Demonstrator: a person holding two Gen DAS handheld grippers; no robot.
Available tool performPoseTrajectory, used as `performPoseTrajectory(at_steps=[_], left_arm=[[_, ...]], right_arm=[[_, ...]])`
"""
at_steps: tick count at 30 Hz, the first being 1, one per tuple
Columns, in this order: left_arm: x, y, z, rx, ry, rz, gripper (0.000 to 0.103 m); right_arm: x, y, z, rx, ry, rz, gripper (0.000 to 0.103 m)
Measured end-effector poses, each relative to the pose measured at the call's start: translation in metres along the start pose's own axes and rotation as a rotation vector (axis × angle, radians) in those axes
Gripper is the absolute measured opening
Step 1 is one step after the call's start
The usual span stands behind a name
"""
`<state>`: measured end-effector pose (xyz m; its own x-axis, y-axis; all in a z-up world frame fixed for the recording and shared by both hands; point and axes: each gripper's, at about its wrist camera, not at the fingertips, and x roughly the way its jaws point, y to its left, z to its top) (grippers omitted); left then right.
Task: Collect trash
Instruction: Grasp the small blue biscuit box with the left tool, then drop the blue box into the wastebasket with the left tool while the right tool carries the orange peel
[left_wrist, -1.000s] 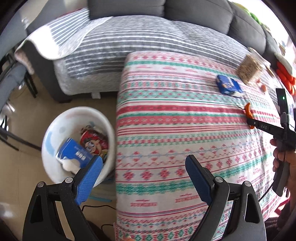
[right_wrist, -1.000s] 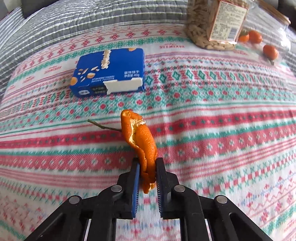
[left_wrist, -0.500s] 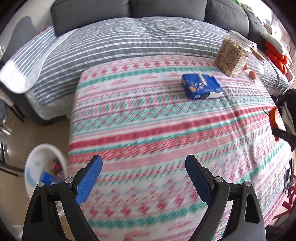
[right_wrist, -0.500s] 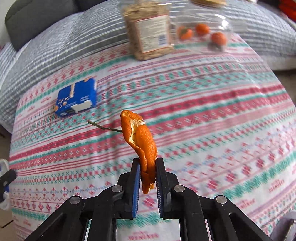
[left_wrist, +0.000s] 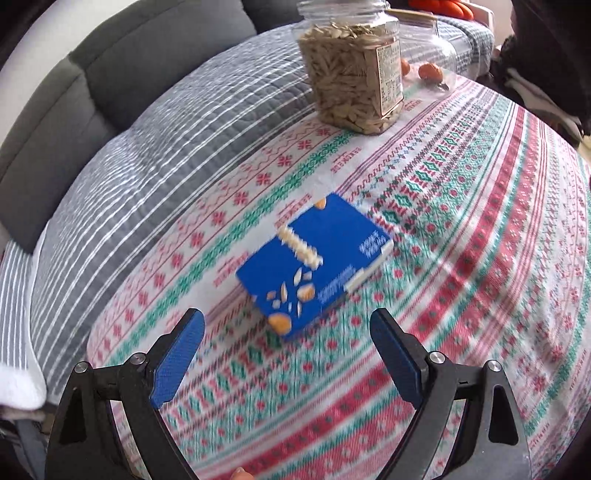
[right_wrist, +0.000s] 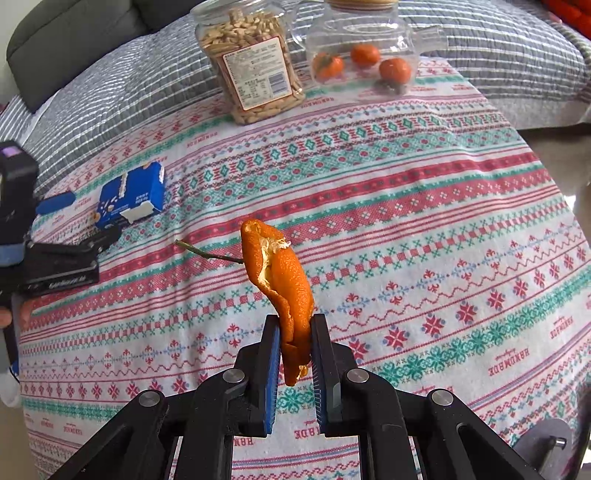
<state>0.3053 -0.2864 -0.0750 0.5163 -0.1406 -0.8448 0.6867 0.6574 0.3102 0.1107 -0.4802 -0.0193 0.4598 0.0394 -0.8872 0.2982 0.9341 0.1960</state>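
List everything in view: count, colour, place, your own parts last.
orange peel: one, orange with stem, clamped in the right gripper
blue box: one, blue, on the tablecloth ahead of the left gripper
seed jar: one, clear, far table edge
glass container: one, clear, holding three tangerines, beside the jar
tablecloth: one, red-green-white pattern
sofa: one, grey, behind the table
left gripper: open, empty
right gripper: shut on peel

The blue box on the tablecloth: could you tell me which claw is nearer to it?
Left. The open left claw sits just short of the blue box; the right claw, holding orange peel, is farther off.
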Motion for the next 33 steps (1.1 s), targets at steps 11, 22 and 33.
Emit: performPoseTrajectory(at_steps=[11,22,33], left_arm=[[0.045,0.009,0.027,0.032,0.047,-0.095,0.093],[0.03,0.035,0.003,-0.213,0.044,-0.179,0.08],[-0.034,0.022,-0.043,-0.293,0.04,-0.115,0.08]], right_arm=[[0.009,0.004,0.007,-0.01,0.01,0.003,0.013],[0.009,-0.001,0.005,0.0,0.01,-0.01,0.013],[-0.012,0.018,-0.004,-0.052,-0.017,0.018,0.013]])
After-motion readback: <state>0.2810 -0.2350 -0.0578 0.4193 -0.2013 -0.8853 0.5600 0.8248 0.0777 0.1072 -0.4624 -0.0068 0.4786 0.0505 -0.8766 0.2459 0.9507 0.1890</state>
